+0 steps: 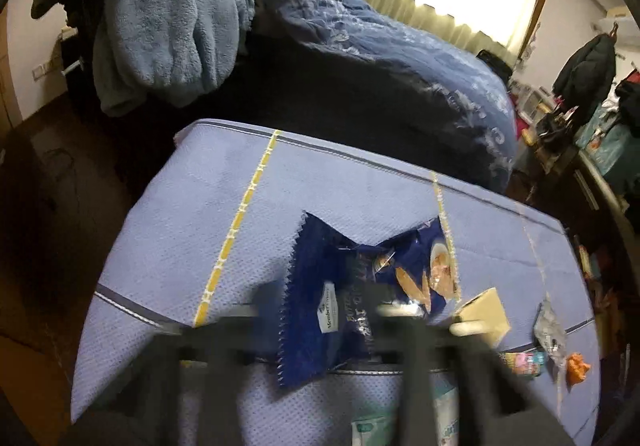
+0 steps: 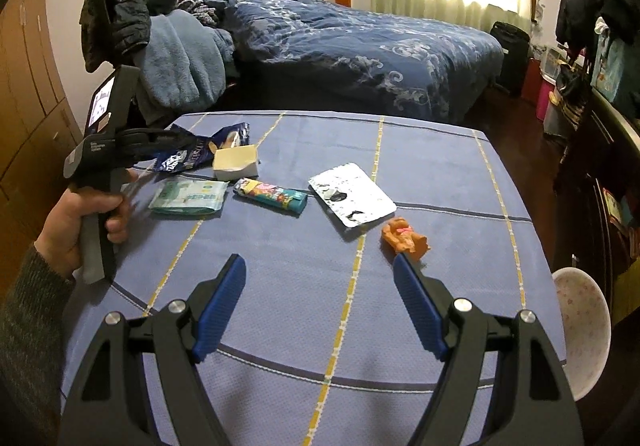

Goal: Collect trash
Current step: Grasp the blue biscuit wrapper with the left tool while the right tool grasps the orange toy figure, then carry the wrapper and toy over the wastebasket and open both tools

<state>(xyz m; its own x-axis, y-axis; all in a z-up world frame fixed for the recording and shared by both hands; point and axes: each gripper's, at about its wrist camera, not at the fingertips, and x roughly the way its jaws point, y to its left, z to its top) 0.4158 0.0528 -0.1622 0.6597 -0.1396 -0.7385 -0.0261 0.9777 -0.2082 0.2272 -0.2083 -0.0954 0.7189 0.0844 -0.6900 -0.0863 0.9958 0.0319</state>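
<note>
While right tongs (image 2: 320, 266) gape, left tongs (image 2: 160, 138) pinch the chip bag (image 2: 192, 154).

The tablecloth (image 2: 420, 174) is lilac-blue, crossed by yellow and dark grey lines; the snack bag (image 1: 340, 298) is deep navy with white lettering; the small box (image 2: 235, 162) is cream. The crumpled wrapper (image 2: 405, 239) is orange; the right gripper (image 2: 320, 310) is black, its pads (image 2: 418, 306) blue; the quilt (image 2: 360, 42) is navy with pale scrollwork.
</note>
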